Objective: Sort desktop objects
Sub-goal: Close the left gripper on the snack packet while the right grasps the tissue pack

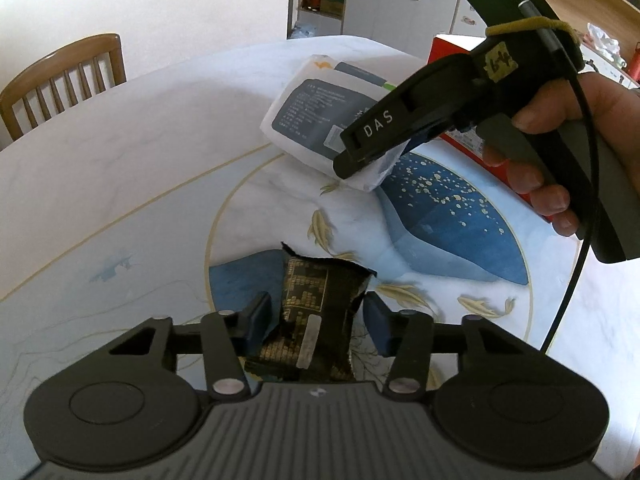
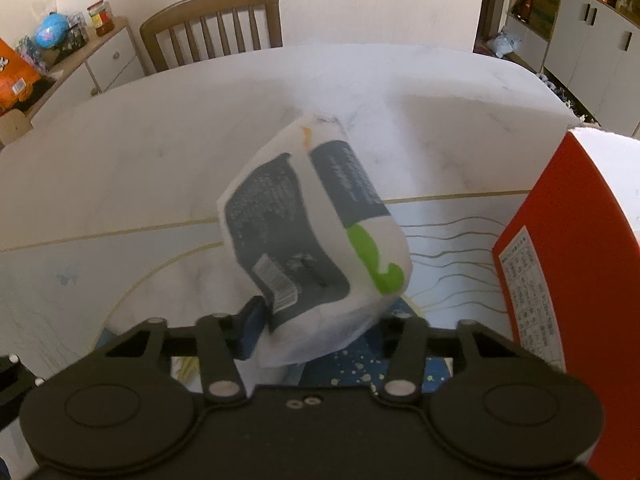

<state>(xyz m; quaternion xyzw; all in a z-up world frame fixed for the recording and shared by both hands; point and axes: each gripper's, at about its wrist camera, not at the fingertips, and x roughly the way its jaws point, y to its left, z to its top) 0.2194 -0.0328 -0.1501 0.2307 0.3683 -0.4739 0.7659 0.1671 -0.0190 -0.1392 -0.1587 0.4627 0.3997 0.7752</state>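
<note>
My left gripper [image 1: 316, 314] is shut on a black snack packet with gold print [image 1: 316, 300], held just above the table's blue round pattern. My right gripper [image 2: 320, 320] is shut on a white tissue pack with grey and green print [image 2: 312, 240] and holds it tilted in the air above the table. In the left wrist view the right gripper [image 1: 372, 156] shows at the upper right, clamped on one end of the white pack [image 1: 316, 116], close to a red box [image 1: 452, 50].
The red box with a white top [image 2: 568, 264] stands at the right of the white marble table [image 2: 140, 152]. A wooden chair [image 2: 212, 28] is at the table's far edge. Cabinets [image 2: 592, 40] and a cluttered sideboard [image 2: 60, 60] stand beyond.
</note>
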